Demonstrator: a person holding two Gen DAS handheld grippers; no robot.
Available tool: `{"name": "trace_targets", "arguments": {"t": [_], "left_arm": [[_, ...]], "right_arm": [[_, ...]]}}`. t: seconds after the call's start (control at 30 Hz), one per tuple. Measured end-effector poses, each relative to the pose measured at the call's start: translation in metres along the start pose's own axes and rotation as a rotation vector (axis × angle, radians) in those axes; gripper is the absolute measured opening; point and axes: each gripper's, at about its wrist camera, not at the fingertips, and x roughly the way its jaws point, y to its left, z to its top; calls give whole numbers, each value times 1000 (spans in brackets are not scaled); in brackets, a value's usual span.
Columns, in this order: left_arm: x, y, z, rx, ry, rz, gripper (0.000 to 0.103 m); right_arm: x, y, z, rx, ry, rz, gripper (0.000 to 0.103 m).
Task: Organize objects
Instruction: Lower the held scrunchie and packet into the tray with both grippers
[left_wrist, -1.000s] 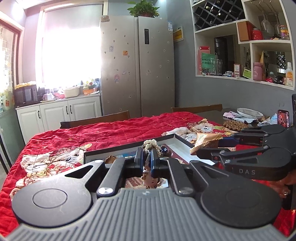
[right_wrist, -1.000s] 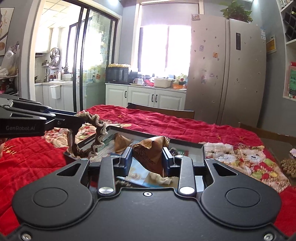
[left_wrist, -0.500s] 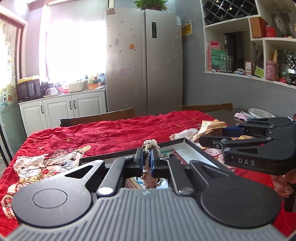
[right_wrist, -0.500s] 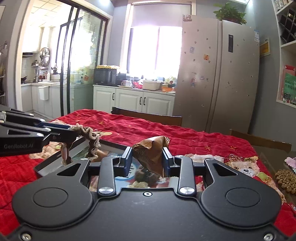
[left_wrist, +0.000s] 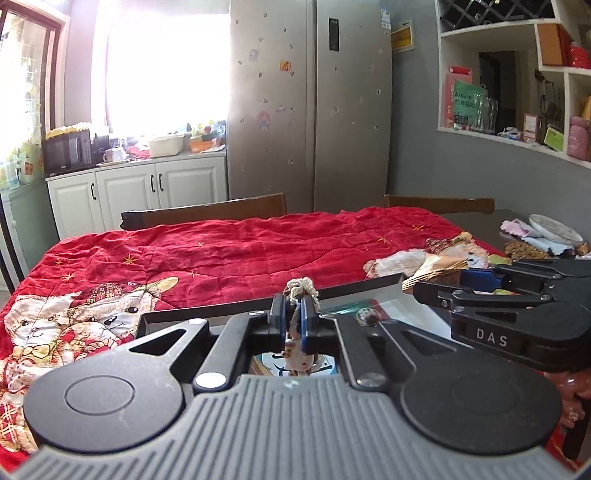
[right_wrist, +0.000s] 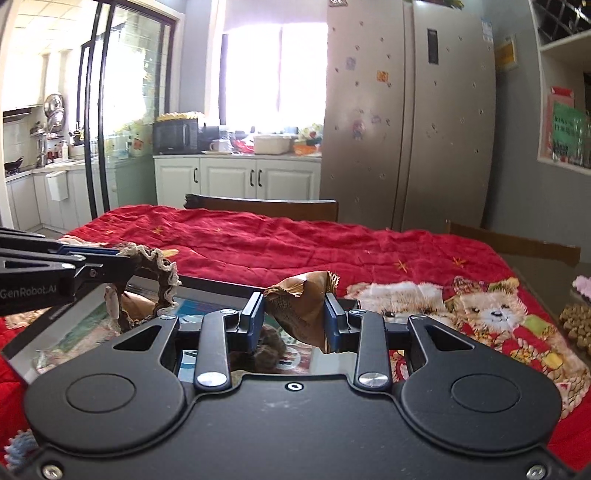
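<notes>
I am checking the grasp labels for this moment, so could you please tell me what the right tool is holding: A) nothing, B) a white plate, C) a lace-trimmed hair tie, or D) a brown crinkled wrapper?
D: in the right wrist view the right tool is shut on the brown crinkled wrapper, pinched between its blue pads above the tray.

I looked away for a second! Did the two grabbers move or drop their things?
Both grabbers went up, away from the black tray, carrying their things higher. The left gripper still pinches the lacy hair band, and the right gripper still squeezes the brown wrapper. Nothing was dropped or newly grabbed. The red blanket lies as before.
</notes>
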Motion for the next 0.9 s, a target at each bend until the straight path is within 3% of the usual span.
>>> {"name": "trace_targets", "arguments": {"t": [0.33,0.9], "left_arm": [[30,-1,-6,-17,27,-14,9],[51,-3,-16,6,85,10,10]], "right_arm": [[39,-10,-14,28,66,-20,32],[59,-11,-22,39,137,-50,32]]}}
